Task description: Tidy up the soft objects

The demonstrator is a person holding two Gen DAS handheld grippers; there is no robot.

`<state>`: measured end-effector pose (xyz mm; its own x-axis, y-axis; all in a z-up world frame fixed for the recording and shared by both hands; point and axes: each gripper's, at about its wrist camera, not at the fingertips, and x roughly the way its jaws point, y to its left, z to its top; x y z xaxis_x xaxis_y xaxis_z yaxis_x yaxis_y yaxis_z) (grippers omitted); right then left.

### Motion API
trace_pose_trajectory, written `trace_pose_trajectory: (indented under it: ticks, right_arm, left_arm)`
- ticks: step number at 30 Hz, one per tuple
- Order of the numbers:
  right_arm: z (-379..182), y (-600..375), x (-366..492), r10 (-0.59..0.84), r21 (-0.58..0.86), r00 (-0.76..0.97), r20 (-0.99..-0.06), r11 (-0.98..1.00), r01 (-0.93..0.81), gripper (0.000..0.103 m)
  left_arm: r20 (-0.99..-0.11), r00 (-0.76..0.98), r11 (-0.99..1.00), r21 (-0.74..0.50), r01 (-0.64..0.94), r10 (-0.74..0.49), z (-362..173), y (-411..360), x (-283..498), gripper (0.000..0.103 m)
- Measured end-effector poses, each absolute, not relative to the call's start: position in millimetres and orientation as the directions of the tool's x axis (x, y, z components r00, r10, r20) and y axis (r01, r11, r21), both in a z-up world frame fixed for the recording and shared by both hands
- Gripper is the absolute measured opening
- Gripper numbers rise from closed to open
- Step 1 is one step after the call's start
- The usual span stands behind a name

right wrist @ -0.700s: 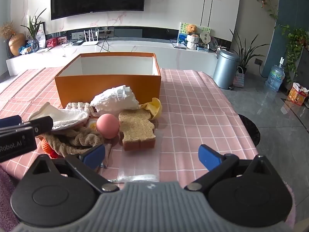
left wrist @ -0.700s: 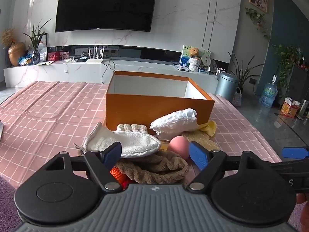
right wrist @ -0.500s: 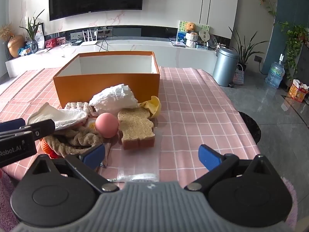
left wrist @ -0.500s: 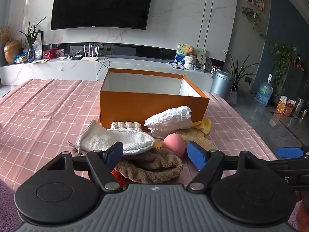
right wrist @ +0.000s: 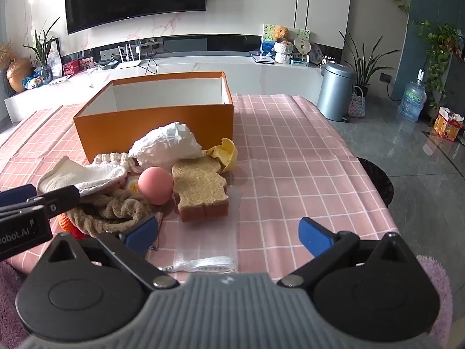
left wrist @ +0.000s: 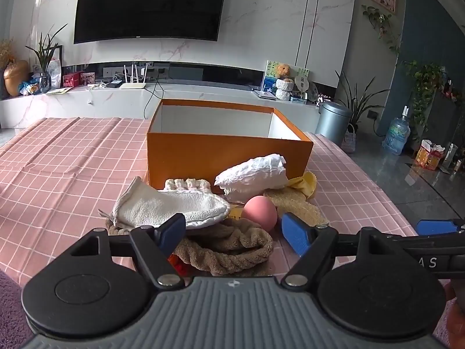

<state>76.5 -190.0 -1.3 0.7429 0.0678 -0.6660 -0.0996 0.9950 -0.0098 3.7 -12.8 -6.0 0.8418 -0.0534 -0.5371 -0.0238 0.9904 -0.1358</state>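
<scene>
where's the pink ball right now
The pink ball lies on the checked tablecloth in front of the orange box, just left of the bread-shaped sponge in the right wrist view.

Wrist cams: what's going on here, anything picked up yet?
Nothing yet. A person holds both grippers over a pile of soft items on the pink checked cloth, in front of an orange box whose visible inside shows nothing. The left gripper is open above the brown knitted piece and white mitt. The right gripper is open, near the bread-shaped sponge, gripping nothing.
</scene>
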Motion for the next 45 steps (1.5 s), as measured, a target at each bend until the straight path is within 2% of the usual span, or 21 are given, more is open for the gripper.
trace_pose_trajectory:
  ticks: [45]
  right_arm:
    - [0.1,-190.3,74.5,0.063,-0.015,0.746,-0.663,0.995,-0.096,0.101]
  left_arm:
    - [-0.550,0.834,0.991,-0.135,-0.023,-0.055,-11.0,-10.1,1.2,0.089]
